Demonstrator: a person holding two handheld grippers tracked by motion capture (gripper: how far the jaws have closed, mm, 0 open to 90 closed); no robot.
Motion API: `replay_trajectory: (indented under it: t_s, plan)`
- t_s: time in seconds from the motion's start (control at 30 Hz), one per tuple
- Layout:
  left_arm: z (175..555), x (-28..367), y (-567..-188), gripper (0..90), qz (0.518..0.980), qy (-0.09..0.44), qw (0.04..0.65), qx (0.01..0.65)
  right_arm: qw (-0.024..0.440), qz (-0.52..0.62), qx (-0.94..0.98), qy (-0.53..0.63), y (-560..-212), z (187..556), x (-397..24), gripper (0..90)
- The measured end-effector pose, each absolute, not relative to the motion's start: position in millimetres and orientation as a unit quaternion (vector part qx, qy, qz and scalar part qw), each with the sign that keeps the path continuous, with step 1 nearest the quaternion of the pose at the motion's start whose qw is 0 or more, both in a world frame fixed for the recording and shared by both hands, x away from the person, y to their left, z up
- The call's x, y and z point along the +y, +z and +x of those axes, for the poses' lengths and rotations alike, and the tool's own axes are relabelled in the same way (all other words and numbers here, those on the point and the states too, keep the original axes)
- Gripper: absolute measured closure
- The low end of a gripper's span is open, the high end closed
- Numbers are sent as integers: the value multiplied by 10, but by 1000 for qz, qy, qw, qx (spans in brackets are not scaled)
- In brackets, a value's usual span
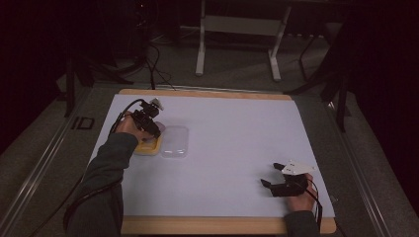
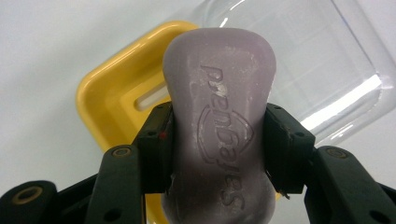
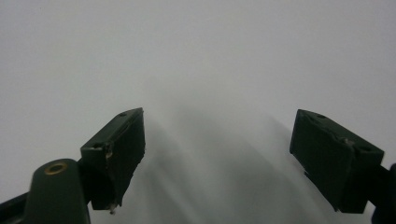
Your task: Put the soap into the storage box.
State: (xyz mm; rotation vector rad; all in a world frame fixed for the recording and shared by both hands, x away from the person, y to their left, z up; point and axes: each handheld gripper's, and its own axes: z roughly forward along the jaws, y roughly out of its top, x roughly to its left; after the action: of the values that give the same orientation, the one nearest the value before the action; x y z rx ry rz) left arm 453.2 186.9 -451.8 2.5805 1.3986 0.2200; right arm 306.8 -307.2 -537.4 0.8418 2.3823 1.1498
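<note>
Above yellow dish [image 2: 109, 100], left hand-held gripper [image 2: 218, 135] clamps soap bar [image 2: 219, 116]; right hand-held gripper [image 3: 217, 154] open.

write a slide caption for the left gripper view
Left gripper shut on a lilac soap bar, held above a yellow soap dish beside its clear lid.

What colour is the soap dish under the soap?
Yellow. The soap dish shows best in the left gripper view.

Soap bar [image 2: 219, 135]: between left gripper [image 1: 148, 123] pads, above soap dish [image 2: 116, 100].
Soap dish: table's [image 1: 237, 138] left part.
Lid [image 1: 175, 141]: touching dish's right side.
Right gripper [image 1: 272, 175]: near-right, well apart.
</note>
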Motion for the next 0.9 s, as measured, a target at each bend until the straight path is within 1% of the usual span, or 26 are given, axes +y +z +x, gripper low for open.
replay_trajectory:
  t_s: [0.67, 0.9]
  plan:
    - [4567, 1962, -4561, 495, 843, 99, 91, 520, 180, 299, 844, 407, -5374, 3071, -3072, 180]
    - [4578, 1971, -4651, 495, 837, 94, 88, 531, 181, 299, 845, 406, -5375, 3071, -3070, 180]
